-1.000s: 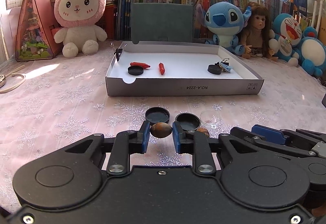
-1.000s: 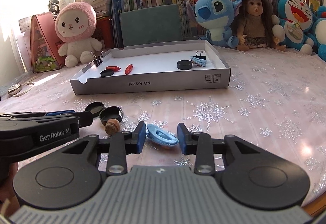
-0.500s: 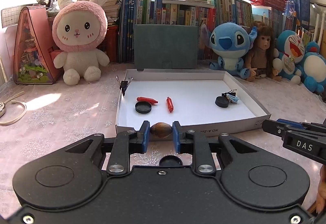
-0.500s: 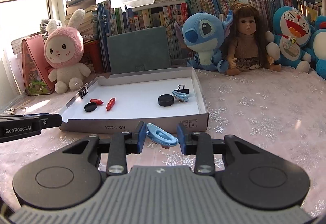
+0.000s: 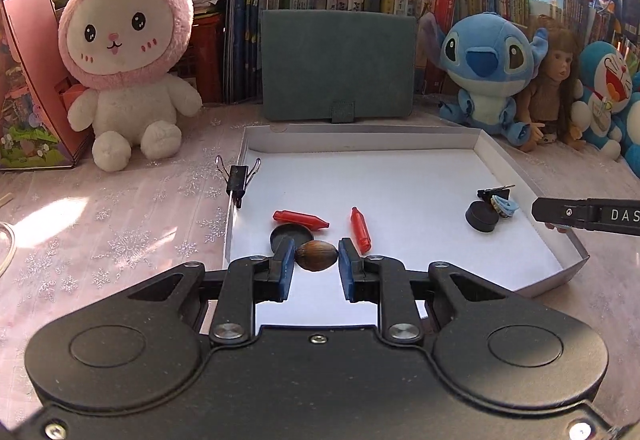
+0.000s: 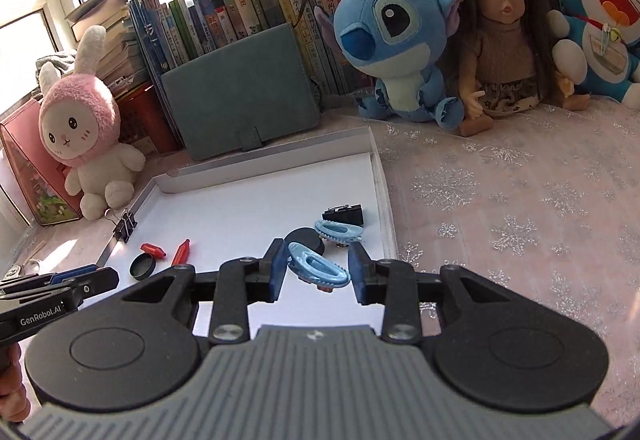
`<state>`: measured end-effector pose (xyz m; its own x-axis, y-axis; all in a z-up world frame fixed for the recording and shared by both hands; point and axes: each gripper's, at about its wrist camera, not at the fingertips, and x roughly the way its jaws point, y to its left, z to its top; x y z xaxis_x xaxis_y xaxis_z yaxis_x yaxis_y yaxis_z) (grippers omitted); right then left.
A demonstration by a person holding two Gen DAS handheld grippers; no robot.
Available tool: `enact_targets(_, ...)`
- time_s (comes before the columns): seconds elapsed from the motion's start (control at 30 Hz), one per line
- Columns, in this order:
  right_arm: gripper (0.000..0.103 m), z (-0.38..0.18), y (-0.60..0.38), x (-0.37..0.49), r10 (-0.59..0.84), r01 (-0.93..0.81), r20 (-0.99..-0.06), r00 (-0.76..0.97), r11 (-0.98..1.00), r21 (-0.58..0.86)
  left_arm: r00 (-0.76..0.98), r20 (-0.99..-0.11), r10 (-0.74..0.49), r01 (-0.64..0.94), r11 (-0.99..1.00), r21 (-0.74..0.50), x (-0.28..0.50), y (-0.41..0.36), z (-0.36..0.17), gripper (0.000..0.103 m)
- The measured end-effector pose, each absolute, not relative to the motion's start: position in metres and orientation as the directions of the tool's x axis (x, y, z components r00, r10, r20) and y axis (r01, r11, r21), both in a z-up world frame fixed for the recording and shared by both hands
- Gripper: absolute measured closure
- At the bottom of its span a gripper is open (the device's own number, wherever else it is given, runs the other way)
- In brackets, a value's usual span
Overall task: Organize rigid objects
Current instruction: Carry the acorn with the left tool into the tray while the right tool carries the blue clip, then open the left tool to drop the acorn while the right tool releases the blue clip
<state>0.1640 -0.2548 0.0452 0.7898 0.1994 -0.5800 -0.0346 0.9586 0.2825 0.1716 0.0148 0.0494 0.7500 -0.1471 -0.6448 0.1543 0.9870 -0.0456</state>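
My left gripper (image 5: 316,264) is shut on a brown nut (image 5: 316,255) and hangs over the near left part of the white cardboard tray (image 5: 400,138). My right gripper (image 6: 318,270) is shut on a light blue hair clip (image 6: 318,269) above the tray's (image 6: 382,192) right side. In the tray lie two red crayons (image 5: 300,218) (image 5: 360,229), a black cap (image 5: 289,235), a black disc (image 5: 481,216), a second blue clip (image 6: 338,231) and a black binder clip (image 6: 344,214). The right gripper's finger (image 5: 586,214) shows at the right in the left wrist view.
A binder clip (image 5: 238,178) grips the tray's left wall. Behind the tray stand a grey-green case (image 5: 336,66), a pink rabbit plush (image 5: 124,56), a blue plush (image 5: 486,68), a doll (image 6: 504,40) and rows of books. The pink snowflake tablecloth (image 6: 520,208) stretches to the right.
Both grippers have moved forward and up from the tablecloth to above the tray, each keeping its object. The two black caps on the cloth have dropped out of view.
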Motion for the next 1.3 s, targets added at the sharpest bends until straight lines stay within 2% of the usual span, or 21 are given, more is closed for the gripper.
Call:
enact_targets(0.37,0.065,0.023,-0.249,0.201,0.181,0.000,-0.640,0.747,0.962,0.272,0.700,-0.707,-0.099,0.124,0.992,-0.016,0.204,0.009,0.020,0.081)
enact_targets(1.3,0.063,0.018,-0.243,0.227,0.127,0.040,-0.623,0.772,0.968,0.247,0.735,-0.675,-0.064,0.084,0.996,-0.004,0.221,0.011,0.015,0.079)
